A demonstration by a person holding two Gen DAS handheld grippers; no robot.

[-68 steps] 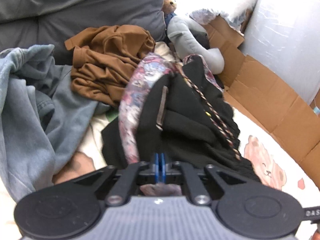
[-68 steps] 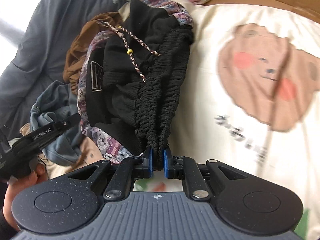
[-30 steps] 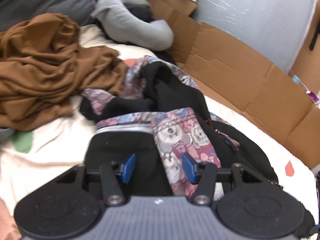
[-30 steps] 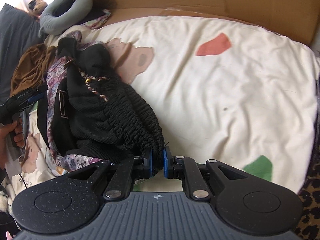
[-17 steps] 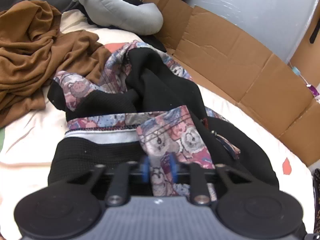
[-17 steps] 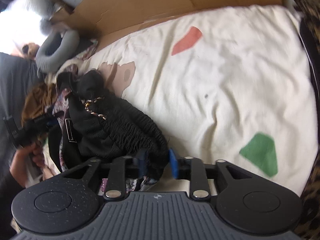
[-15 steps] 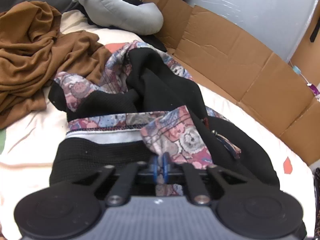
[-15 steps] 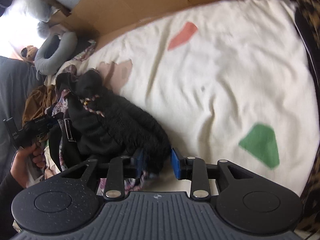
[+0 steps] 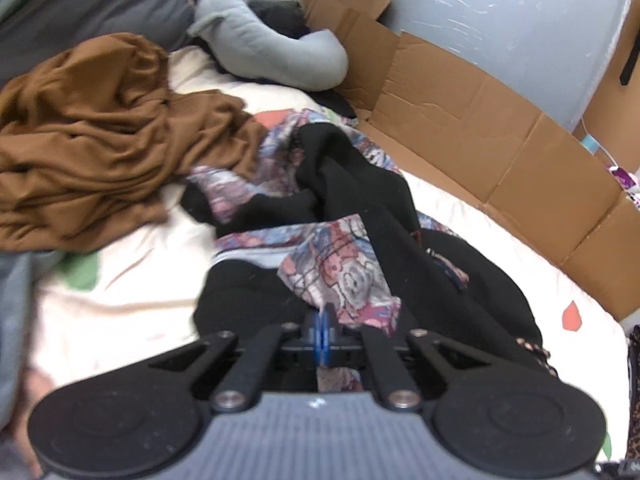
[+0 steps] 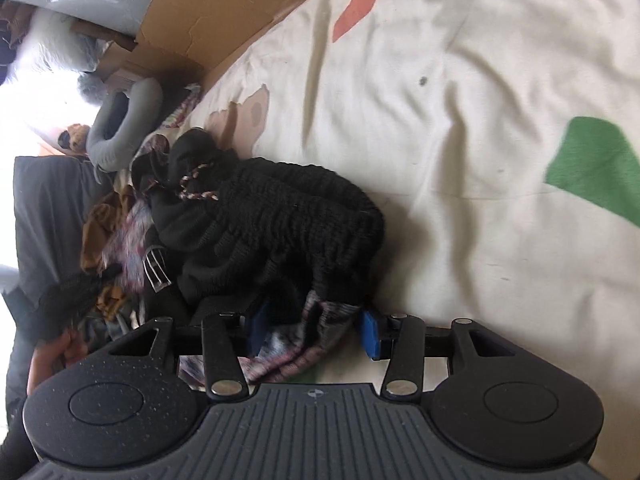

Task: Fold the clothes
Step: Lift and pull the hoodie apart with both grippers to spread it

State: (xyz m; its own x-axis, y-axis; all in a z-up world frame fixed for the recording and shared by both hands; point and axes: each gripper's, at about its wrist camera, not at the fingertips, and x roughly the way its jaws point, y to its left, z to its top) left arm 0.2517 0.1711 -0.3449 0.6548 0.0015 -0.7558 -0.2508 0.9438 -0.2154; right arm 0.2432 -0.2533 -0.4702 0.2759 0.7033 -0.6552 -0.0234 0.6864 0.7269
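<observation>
Pinching a patterned flap of the black garment (image 9: pixel 352 216), the left gripper (image 9: pixel 322 334) has its blue fingers (image 9: pixel 317 332) pressed together on the cloth just ahead of the camera. On the other side, the right gripper (image 10: pixel 314 330) is opening; its fingers (image 10: pixel 370 334) stand apart with the garment's ribbed black waistband (image 10: pixel 296 220) and patterned lining lying loosely between them, not pressed. The garment sprawls over the cream bed sheet (image 10: pixel 460 120). Farther off lie a brown garment (image 9: pixel 92 140), a grey neck pillow (image 9: pixel 260 44) and cardboard (image 9: pixel 480 128).
</observation>
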